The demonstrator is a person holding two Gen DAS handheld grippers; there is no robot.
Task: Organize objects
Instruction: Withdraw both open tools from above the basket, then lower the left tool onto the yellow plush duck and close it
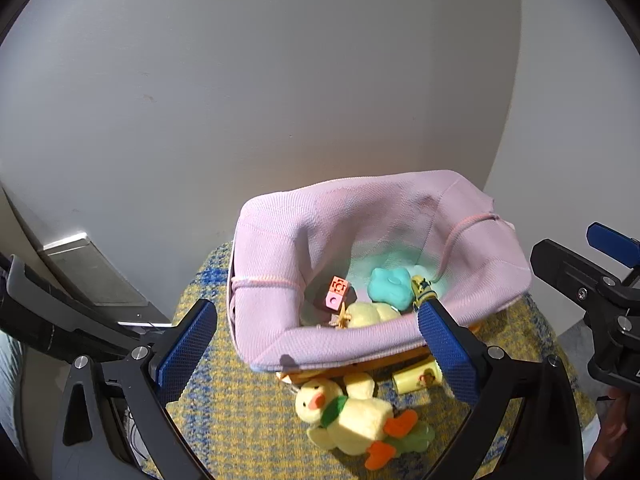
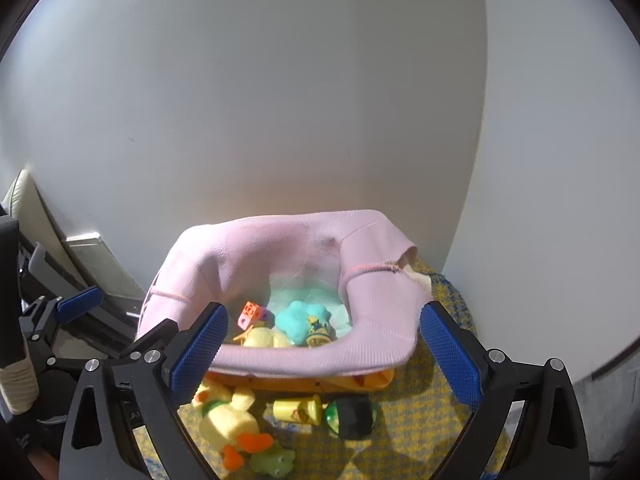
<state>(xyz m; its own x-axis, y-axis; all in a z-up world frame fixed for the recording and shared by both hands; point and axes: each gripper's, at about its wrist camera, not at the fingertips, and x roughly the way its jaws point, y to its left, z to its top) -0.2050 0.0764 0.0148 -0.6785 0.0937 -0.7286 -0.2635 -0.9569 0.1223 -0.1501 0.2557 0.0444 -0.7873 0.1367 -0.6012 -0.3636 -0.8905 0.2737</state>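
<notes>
Both tools hovered spread and empty before the pink fabric bin (image 1: 360, 216).
The left tool (image 1: 316, 344) and right tool (image 2: 324, 348) faced it. A plush duck (image 1: 352, 416) lay on the yellow-blue cloth (image 1: 240, 420) just beside the bin, which held a teal star toy (image 1: 390, 284).
</notes>
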